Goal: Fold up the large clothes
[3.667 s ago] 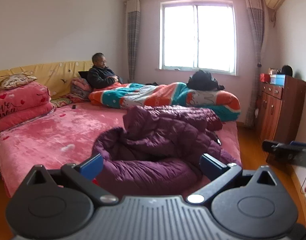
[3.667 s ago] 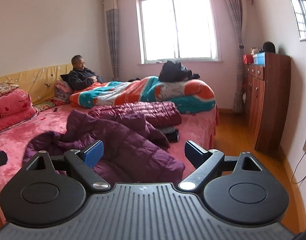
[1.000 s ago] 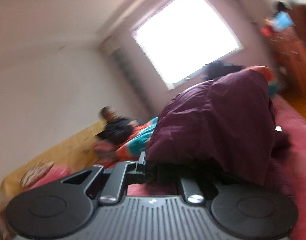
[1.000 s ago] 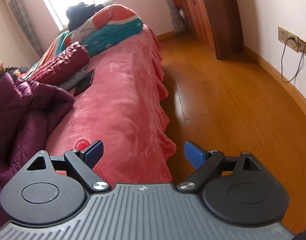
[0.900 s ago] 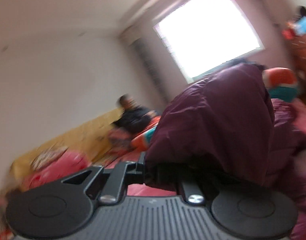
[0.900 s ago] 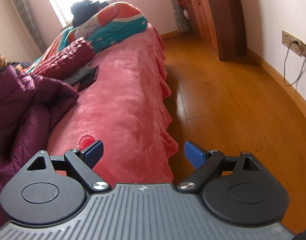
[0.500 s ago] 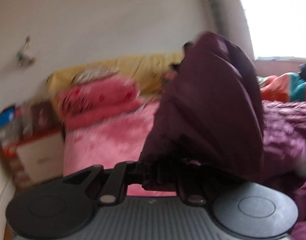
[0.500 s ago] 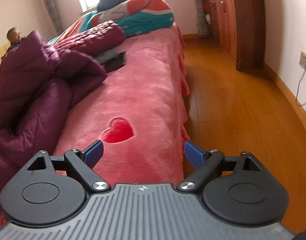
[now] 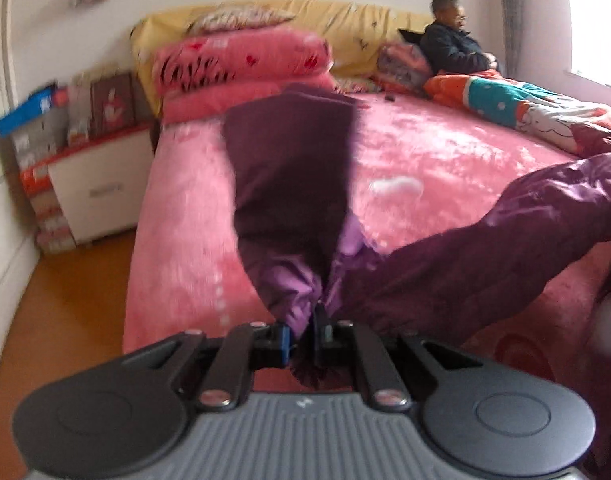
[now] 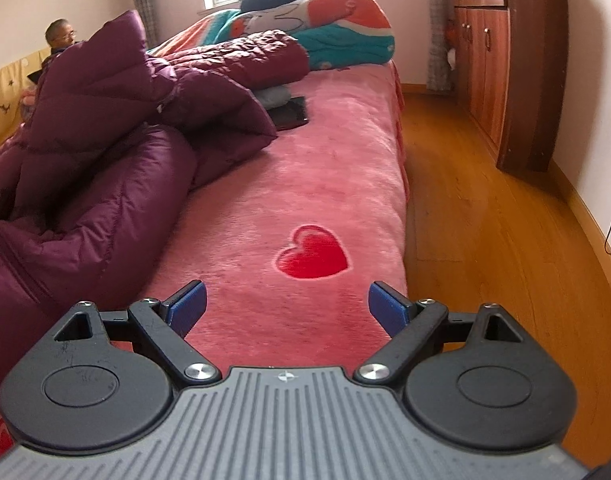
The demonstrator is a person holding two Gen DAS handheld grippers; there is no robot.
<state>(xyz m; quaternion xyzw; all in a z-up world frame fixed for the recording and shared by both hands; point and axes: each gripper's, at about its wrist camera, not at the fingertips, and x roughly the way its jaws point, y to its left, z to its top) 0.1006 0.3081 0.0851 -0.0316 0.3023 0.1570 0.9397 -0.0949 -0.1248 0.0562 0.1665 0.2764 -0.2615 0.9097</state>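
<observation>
Dark purple quilted down coat [image 9: 445, 264], puffy and glossy, with stitched channels across its panels and a paler lilac sheen where the fabric bunches. Lies on the pink plush bedspread [image 9: 445, 148], toward the near edge of the bed. In the left wrist view, drawn into a long band running from the far right, where the bulk rests, to the near centre, where it narrows to a gathered point. From that point a loose flap [image 9: 293, 168] rises and fans out wider toward the far side, blurred. In the right wrist view, heaped at the left [image 10: 105, 168], long axis near to far, a peaked fold standing up at the far end and a rounded roll nearer.

Left gripper [image 9: 301, 338] clamped tight on the gathered edge of the coat, blue pads [image 9: 283, 340] pressed in on the fabric, a tuft hanging below. Right gripper [image 10: 285, 308] spread wide with nothing between the fingers, over bare bedspread beside a red heart motif [image 10: 313, 254], just right of the coat.

Beyond the coat, a second maroon quilted garment [image 10: 249, 56], folded, a dark flat tablet [image 10: 291, 116], and a seated person [image 9: 453, 44] at the yellow headboard [image 9: 345, 28].
</observation>
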